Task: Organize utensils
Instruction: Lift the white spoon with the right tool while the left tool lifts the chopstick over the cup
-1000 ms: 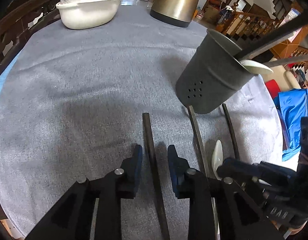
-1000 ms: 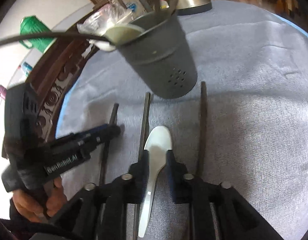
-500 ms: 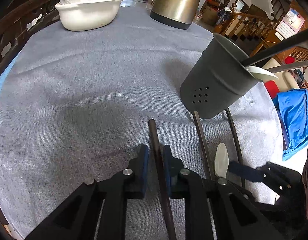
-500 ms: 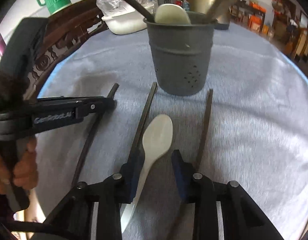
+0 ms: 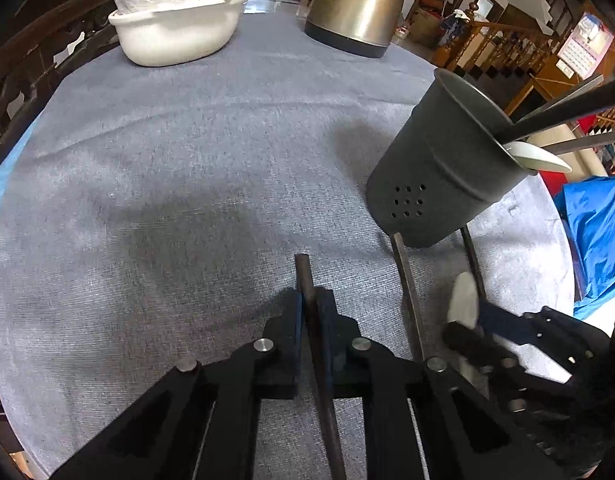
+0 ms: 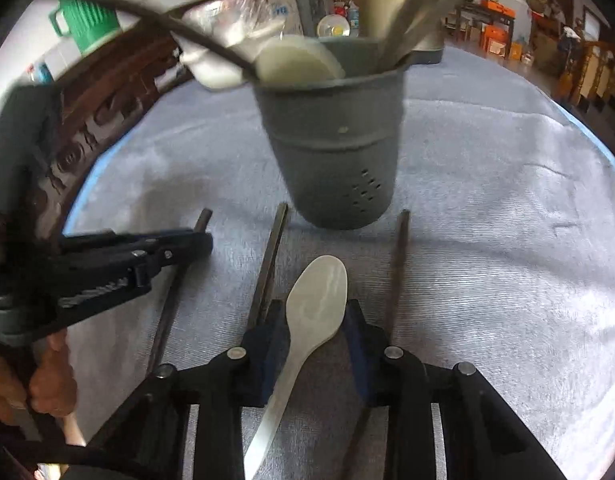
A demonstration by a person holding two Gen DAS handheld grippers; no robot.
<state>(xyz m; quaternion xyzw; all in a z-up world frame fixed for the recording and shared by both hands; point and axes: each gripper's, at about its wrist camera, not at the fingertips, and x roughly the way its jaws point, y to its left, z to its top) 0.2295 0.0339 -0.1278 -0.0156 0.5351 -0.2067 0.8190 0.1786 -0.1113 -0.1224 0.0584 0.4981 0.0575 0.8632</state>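
the left hand-held gripper (image 5: 312, 312) is closed tight on a dark rod-like utensil (image 5: 307, 280), its pads pressing both sides of the shaft. that utensil's long axis runs near to far, with a blunt end poking just past the fingertips toward the far side and the rest trailing back under the gripper body. whether it is touching the grey cloth of the counter (image 5: 179, 184) or raised off it cannot be told.

the right hand-held gripper (image 6: 315, 320) has its jaws partly open on either side of a white spoon (image 6: 317, 300), about as wide as the bowl; whether the pads actually touch the spoon cannot be told. the spoon lies lengthwise near to far, bowl at the far end pointing toward the holder, handle running back toward the near edge and slightly left.

two more dark utensils flank the spoon on the cloth: a flat dark strip (image 6: 271, 264) just to its left and a thin dark stick (image 6: 397, 272) just to its right, both also aligned near to far, with their far ends close to the base of the holder.

the dark grey utensil holder (image 6: 339, 152) stands upright on the counter beyond them, with small holes low on its wall. it holds a pale spoon bowl (image 6: 295, 62) at the rim, several metal handles leaning right, and a dark handle leaning left.

at the far side sit a white tub (image 5: 179, 36) with a plastic bag in it and a steel kettle (image 5: 357, 4).
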